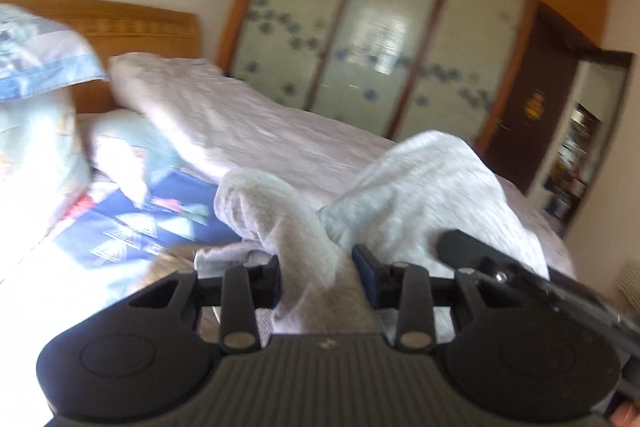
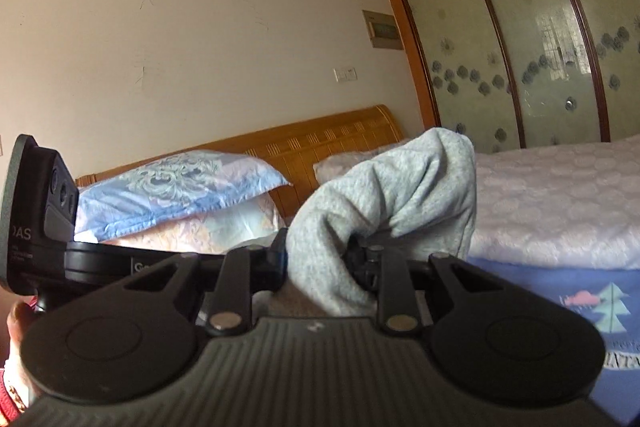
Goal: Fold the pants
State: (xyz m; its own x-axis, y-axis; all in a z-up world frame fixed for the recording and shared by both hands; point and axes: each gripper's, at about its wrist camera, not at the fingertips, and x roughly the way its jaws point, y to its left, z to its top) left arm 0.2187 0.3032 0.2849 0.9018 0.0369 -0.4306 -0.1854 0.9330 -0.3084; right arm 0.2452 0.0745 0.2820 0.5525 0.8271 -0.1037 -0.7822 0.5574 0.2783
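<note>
**Inspector A:** The left gripper (image 1: 316, 277) is found clenched on a bunched fold of the grey pants (image 1: 420, 195). Cloth is seen pinched between both pads and spilling upward over the fingers. The picture from this wrist is blurred.

**Inspector B:** The same is recorded on the other side. The right gripper (image 2: 320, 259) is clamped on grey fabric, and the pants (image 2: 400, 195) are held raised in front of its camera, a hump of cloth standing above the jaws.

**Inspector A:** Location of the garment is noted: lifted above the bed (image 1: 280, 131), which is covered by a pale quilted spread. A blue patterned sheet (image 1: 168, 223) is visible below and to the left.

**Inspector B:** Confirmed. The blue sheet (image 2: 560, 291) is seen low on the right in the right wrist view, and a blue floral pillow (image 2: 180, 183) is stacked against the wooden headboard (image 2: 320, 143). A wardrobe (image 2: 520, 47) with frosted flowered doors is observed behind the bed.

**Inspector A:** Whether any part of the pants touches the bed cannot be told.
</note>
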